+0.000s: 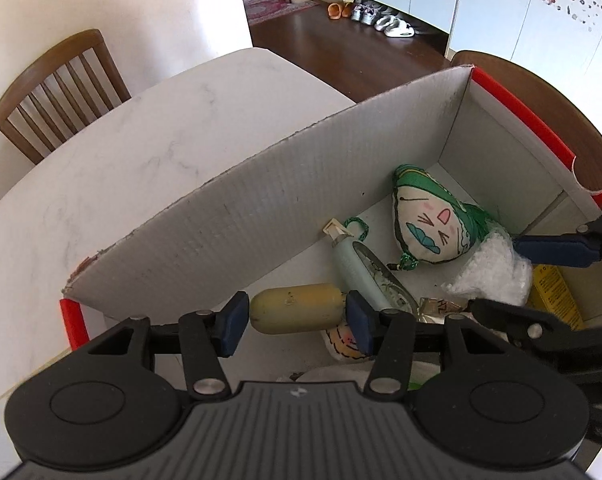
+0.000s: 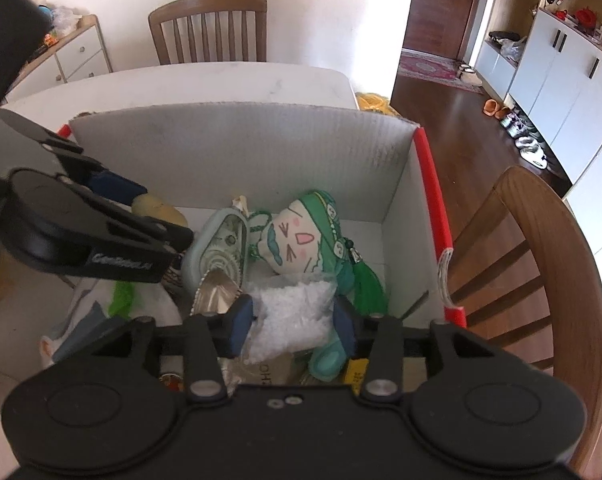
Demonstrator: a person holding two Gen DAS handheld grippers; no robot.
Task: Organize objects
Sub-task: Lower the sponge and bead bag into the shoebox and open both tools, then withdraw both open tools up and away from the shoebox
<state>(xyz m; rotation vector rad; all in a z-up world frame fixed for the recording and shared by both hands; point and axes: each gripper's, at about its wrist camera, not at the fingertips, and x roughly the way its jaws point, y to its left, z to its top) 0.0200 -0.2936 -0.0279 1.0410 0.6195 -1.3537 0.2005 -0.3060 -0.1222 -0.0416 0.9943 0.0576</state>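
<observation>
A white cardboard box (image 1: 221, 216) with red edges holds several objects. My left gripper (image 1: 297, 322) is shut on a yellow cylinder (image 1: 295, 307), held low inside the box. My right gripper (image 2: 293, 320) is shut on a clear bag of white pellets (image 2: 293, 308), also inside the box; the bag also shows in the left wrist view (image 1: 493, 272). A green-haired face plush (image 1: 433, 220) lies on the box floor, also in the right wrist view (image 2: 301, 236). A pale green pouch (image 2: 221, 248) lies beside it.
The box (image 2: 241, 148) stands on a white marble table (image 1: 121, 152). Wooden chairs stand at the far side (image 2: 209, 28) and at the right (image 2: 517, 264). A yellow packet (image 1: 553, 296) and other small items lie in the box.
</observation>
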